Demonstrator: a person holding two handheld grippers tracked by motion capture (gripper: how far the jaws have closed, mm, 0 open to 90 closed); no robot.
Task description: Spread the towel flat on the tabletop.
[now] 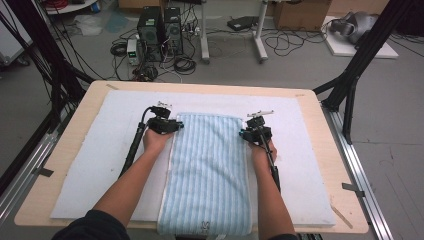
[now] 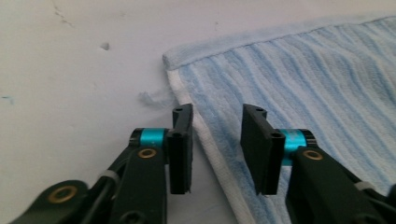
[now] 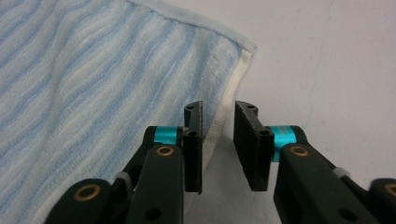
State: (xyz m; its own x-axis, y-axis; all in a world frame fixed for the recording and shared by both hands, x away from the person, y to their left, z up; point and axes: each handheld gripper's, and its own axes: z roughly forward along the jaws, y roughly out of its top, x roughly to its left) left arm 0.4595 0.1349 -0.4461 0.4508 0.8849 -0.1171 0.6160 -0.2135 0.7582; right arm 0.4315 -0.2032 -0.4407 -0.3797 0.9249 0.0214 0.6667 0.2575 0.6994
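- Reaching for the far corners of the towel (image 1: 207, 170), which runs long, away from me.
- Left gripper (image 2: 217, 140) and right gripper (image 3: 218, 140) straddle its side edges, jaws apart, not pinching.

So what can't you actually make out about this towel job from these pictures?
- High view: the towel's near end is cut off by the bottom edge.
- High view: the left gripper and right gripper are too small to show their jaws.
- Both gripper views: whether the pads touch the cloth; gaps still show.
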